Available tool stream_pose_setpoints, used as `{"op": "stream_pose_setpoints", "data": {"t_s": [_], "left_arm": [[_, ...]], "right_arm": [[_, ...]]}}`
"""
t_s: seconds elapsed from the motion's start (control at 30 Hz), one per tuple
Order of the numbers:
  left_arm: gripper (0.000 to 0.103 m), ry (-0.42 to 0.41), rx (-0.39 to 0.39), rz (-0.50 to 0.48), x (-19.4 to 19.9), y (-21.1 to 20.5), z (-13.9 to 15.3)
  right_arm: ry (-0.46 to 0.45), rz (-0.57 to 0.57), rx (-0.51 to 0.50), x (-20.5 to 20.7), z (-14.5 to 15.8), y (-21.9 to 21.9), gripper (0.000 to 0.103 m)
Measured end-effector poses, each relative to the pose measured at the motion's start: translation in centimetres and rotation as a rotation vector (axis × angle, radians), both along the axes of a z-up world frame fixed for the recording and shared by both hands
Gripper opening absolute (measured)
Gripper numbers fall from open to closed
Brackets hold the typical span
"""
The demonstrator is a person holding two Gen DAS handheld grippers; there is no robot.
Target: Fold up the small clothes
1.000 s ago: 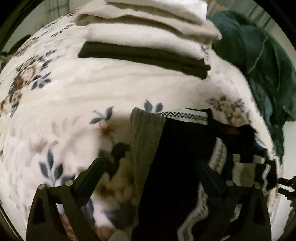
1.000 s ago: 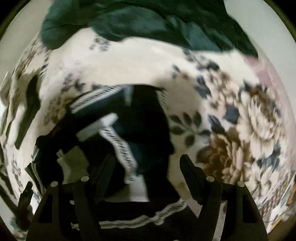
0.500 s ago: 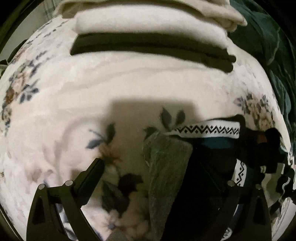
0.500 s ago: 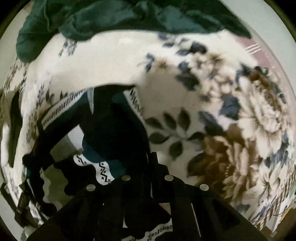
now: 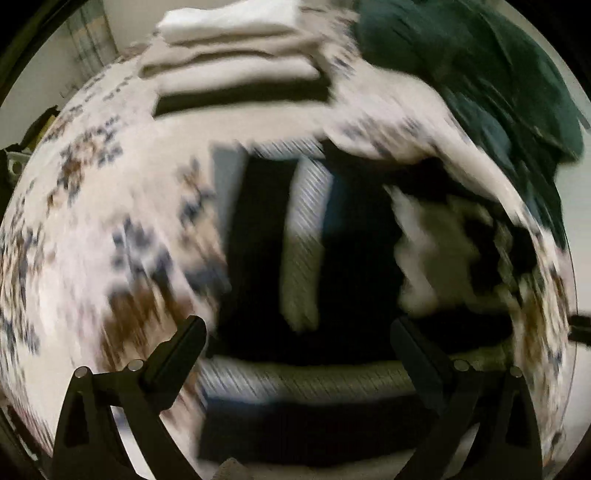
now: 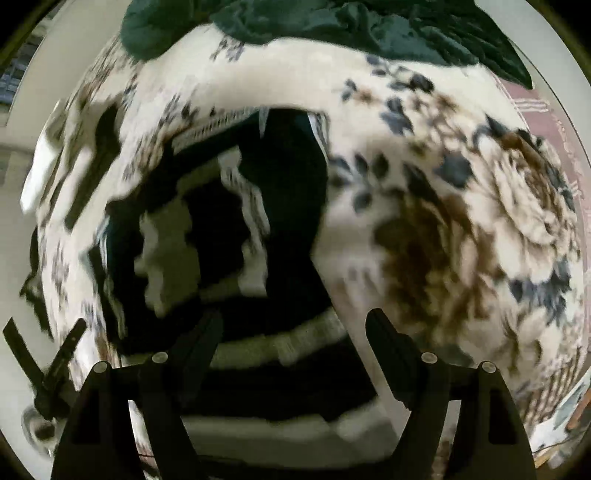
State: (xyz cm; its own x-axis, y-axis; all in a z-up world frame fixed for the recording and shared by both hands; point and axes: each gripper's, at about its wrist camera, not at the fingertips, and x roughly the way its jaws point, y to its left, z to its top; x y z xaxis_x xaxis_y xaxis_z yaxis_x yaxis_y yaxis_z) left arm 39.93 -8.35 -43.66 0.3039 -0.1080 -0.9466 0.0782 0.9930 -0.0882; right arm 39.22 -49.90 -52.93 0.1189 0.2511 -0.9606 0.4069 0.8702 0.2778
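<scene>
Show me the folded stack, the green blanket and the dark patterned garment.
Folded stack (image 5: pixel 240 70), left wrist view, beige middle layer.
Green blanket (image 6: pixel 332 22), right wrist view, its middle folds.
Dark patterned garment (image 6: pixel 291 177), right wrist view, dark upper panel.

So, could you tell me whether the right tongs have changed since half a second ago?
Yes. The right tongs were shut on the dark garment; now they stand open above it, with the floral blanket showing beside the right finger.

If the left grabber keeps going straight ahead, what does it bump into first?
Probably the dark patterned garment lying just ahead of the open left gripper on the floral blanket. The picture is blurred, so depth is uncertain.
</scene>
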Motion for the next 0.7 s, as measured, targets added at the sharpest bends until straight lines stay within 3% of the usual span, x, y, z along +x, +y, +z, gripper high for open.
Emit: {"op": "stream_pose_setpoints", "data": {"t_s": [0.2, 0.27, 0.3, 0.33, 0.5, 0.6, 0.7], "left_arm": [[0.102, 0.143, -0.001, -0.045, -10.4, -9.5, -0.7], [0.102, 0.203, 0.013, -0.065, -14.1, -14.0, -1.8], [0.102, 0.229, 0.013, -0.075, -15.3, -15.9, -2.5], [0.102, 0.255, 0.013, -0.082, -16.4, -17.5, -3.2], [0.102, 0.336, -0.028, -0.161, -21.1, -25.8, -7.6], [0.102, 0.35, -0.035, -0.175, -22.3, -28.8, -9.9], [0.102, 0.345, -0.016, -0.172, -22.6, -30.4, -11.4]], "right_arm": [[0.067, 0.148, 0.048, -5.1, 1.2, -6.1, 0.086], [0.065, 0.173, 0.058, -6.4, 1.4, -9.4, 0.067], [0.067, 0.182, 0.068, -6.8, 1.4, -11.0, 0.043], [0.077, 0.198, 0.079, -7.1, 1.2, -12.6, 0.033], [0.108, 0.251, 0.134, -6.2, -1.8, -18.7, 0.035], [0.08, 0.257, 0.22, -3.8, -4.2, -20.6, 0.055], [0.047, 0.22, 0.308, 0.1, -7.0, -21.4, 0.055]]}}
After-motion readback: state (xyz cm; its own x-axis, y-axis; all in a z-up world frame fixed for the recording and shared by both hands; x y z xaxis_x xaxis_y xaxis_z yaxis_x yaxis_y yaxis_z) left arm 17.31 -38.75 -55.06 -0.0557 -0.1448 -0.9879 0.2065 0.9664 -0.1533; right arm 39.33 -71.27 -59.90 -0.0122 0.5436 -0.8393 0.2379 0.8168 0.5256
